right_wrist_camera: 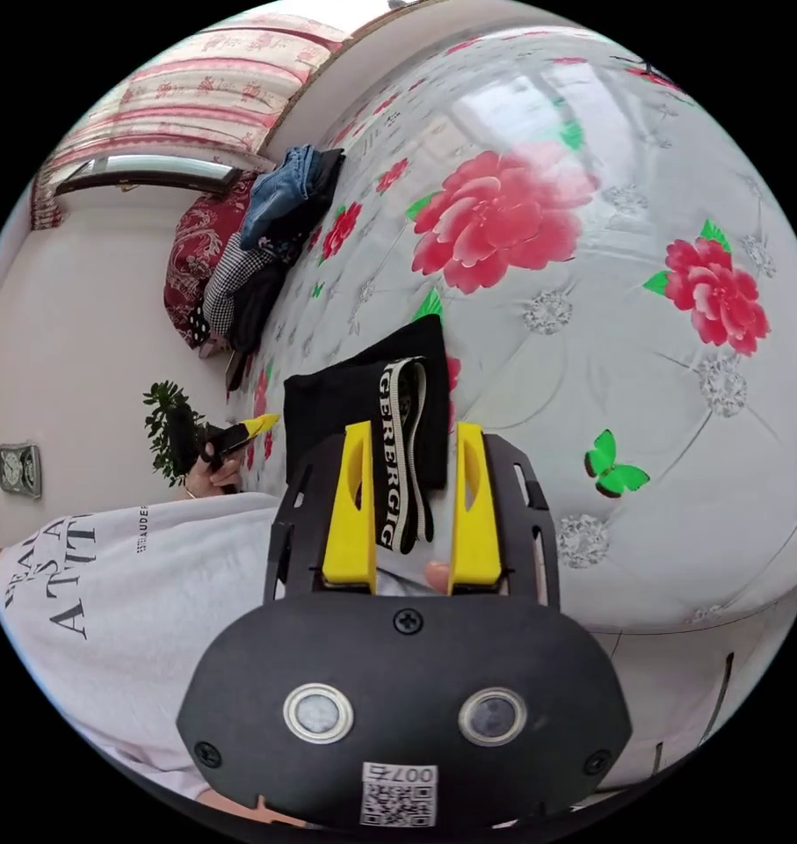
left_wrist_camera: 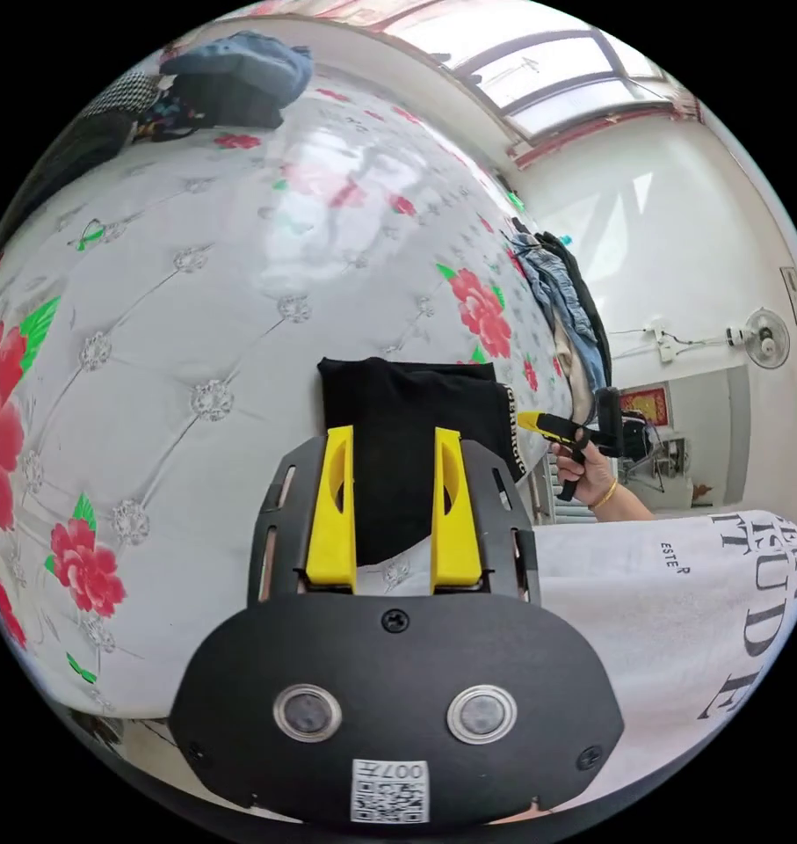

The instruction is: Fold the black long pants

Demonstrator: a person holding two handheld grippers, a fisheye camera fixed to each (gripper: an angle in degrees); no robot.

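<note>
Left gripper view: folded black pants [left_wrist_camera: 398,431] lie on the bed [left_wrist_camera: 196,334] just beyond the left gripper [left_wrist_camera: 394,505], fingers [left_wrist_camera: 332,505] released; right gripper [right_wrist_camera: 411,501] likewise released, waistband end nearest.

White walls [left_wrist_camera: 697,229], a bright window [left_wrist_camera: 556,79], and a floral tufted bed [left_wrist_camera: 196,290] under daylight.

folded black pants [left_wrist_camera: 407,422]: 1 | clothes piles [left_wrist_camera: 231,79]: 2 | grippers [left_wrist_camera: 391,440]: 2
</note>
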